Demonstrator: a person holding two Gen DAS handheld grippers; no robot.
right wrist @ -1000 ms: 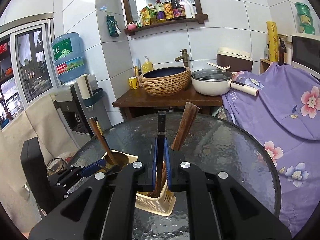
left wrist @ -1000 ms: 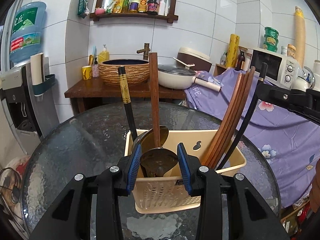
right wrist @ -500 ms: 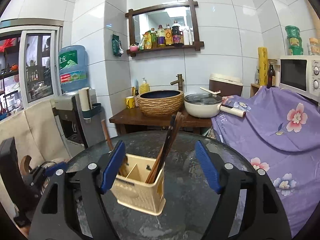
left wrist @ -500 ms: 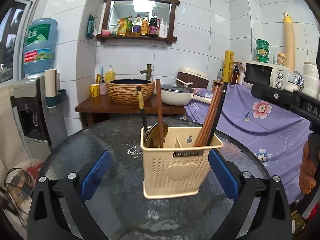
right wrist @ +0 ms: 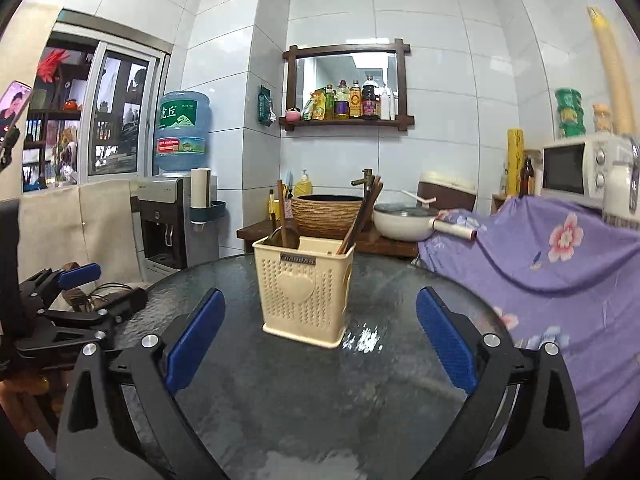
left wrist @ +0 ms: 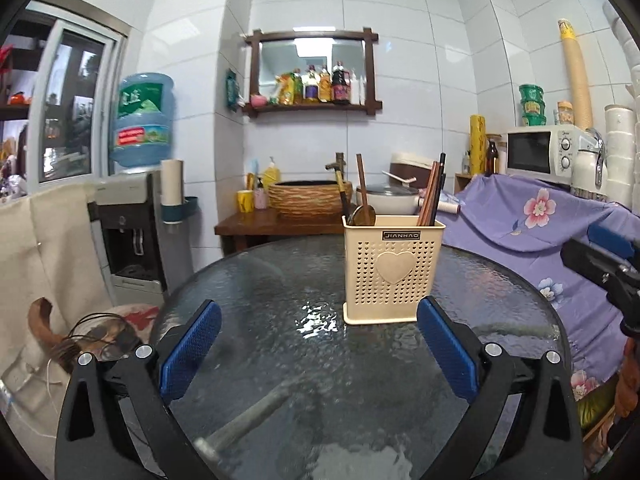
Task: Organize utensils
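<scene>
My left gripper (left wrist: 318, 354) and right gripper (right wrist: 320, 344) both hang released; the right fingers (right wrist: 195, 337) have just been opening, nothing between them. The holder (left wrist: 393, 269) stands upright on the glass counter (left wrist: 280, 280), ahead of both and apart from them. Spoons (left wrist: 362, 214) sit in its left compartment, chopsticks (left wrist: 431, 196) lean in the right one. The holder looks like light, stiff plastic, probably tippy and apt to slide on glass. I'd pinch chopsticks mid-shaft: thin, hard, slippery. Spoons by the handle.
</scene>
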